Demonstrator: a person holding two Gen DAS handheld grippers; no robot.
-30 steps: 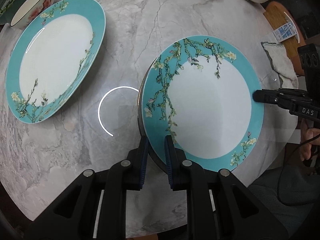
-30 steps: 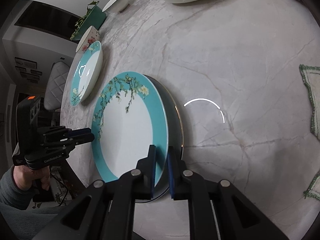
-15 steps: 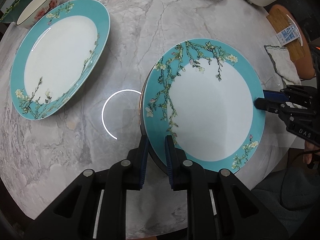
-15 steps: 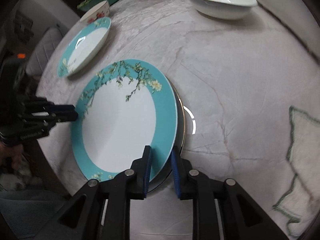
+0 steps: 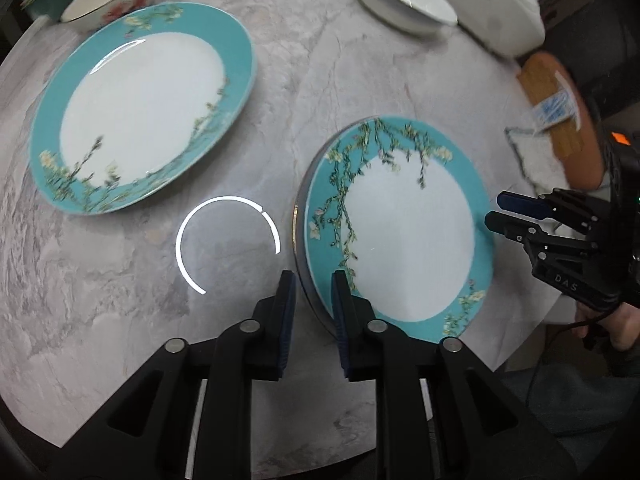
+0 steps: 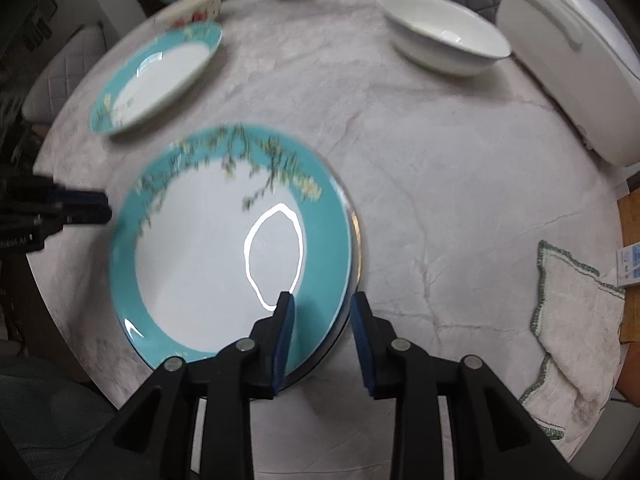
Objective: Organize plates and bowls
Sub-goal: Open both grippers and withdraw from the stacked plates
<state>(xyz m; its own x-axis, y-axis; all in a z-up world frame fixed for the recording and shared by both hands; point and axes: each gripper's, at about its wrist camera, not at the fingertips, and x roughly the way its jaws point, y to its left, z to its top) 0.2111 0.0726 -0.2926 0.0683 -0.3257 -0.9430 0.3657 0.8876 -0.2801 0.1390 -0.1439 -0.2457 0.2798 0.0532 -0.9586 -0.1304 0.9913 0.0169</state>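
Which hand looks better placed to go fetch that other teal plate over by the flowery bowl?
Left, probably. The left tool is open and the other teal plate lies close ahead of it; from the right tool it sits far across the table.

Lying crumpled near marble tabletop (image 6: 460, 184) edge: green-trimmed white cloth (image 6: 576, 320); standing at far edge: white lidded casserole (image 6: 568, 56).

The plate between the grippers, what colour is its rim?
Turquoise plate rim with flowering branches; left wrist view.
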